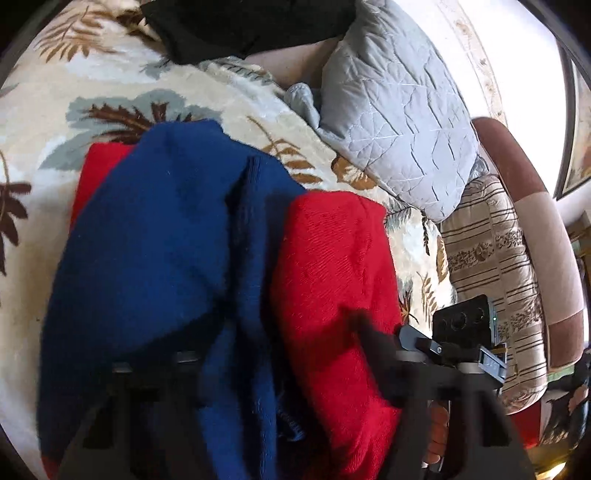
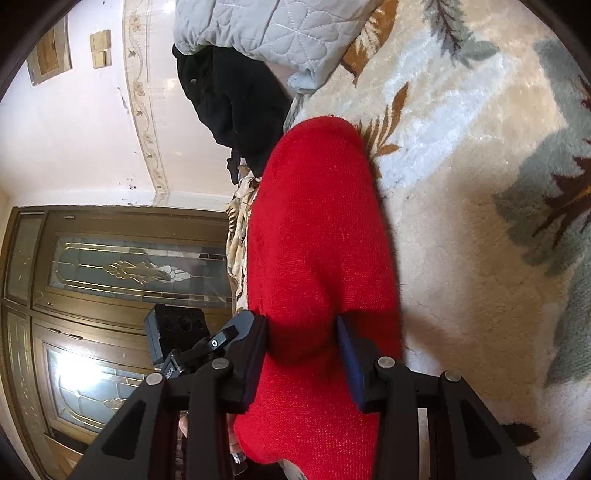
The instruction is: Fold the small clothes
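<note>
Okay, your right gripper [image 2: 301, 354] is clamped on the red knit garment [image 2: 317, 240]: both pads press into the fabric, which bulges out between and past them. From the right wrist view the garment hangs or stretches forward from the jaws, over the cream blanket with leaf print [image 2: 480, 221]. You also see a black garment [image 2: 229, 103] beyond the red one, under the edge of a grey quilted pillow [image 2: 266, 26]. A wooden door with patterned glass [image 2: 122, 273] fills the left of that view.

Left wrist view: the same garment shows a blue section [image 1: 155, 251] and a red section [image 1: 332, 266] side by side, with a fold ridge running down the blue part. More red [image 1: 99, 173] peeks out at the far left behind the blue. Your left gripper [image 1: 280, 369] sits low in the frame and is blurred; its fingers [image 1: 122, 384] are dark smears over the fabric. The cloth lies between them, but you cannot tell whether the pads press on it or stand off it.

The other gripper [image 1: 454, 350] shows at the right edge of the left view, beside the red section, with fingers of a hand [image 1: 437, 432] under it. The grey pillow lies on the blanket past the garment, with a striped cushion [image 1: 491, 258] just beside it and the black garment at the top.
</note>
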